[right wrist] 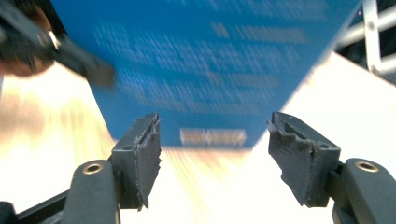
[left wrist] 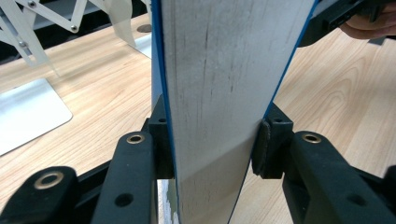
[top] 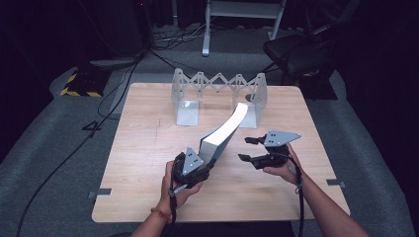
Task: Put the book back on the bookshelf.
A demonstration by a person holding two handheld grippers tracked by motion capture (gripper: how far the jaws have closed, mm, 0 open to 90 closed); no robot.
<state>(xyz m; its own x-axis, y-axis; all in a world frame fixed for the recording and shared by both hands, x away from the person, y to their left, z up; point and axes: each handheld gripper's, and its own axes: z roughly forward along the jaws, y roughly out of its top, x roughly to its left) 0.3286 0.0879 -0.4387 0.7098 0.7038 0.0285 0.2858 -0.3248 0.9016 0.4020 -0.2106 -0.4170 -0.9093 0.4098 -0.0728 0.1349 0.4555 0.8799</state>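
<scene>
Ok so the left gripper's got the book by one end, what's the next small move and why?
Probably carry the book toward the folding rack at the table's far edge. The left gripper is clamped on the book's near end, holding it tilted above the table, while the right gripper stands open beside it, apart from the cover.

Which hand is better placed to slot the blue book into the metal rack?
Probably left. The left gripper has its jaws clamped on the book, whose far end already leans by the rack. The right gripper stands open beside it, holding nothing.
</scene>
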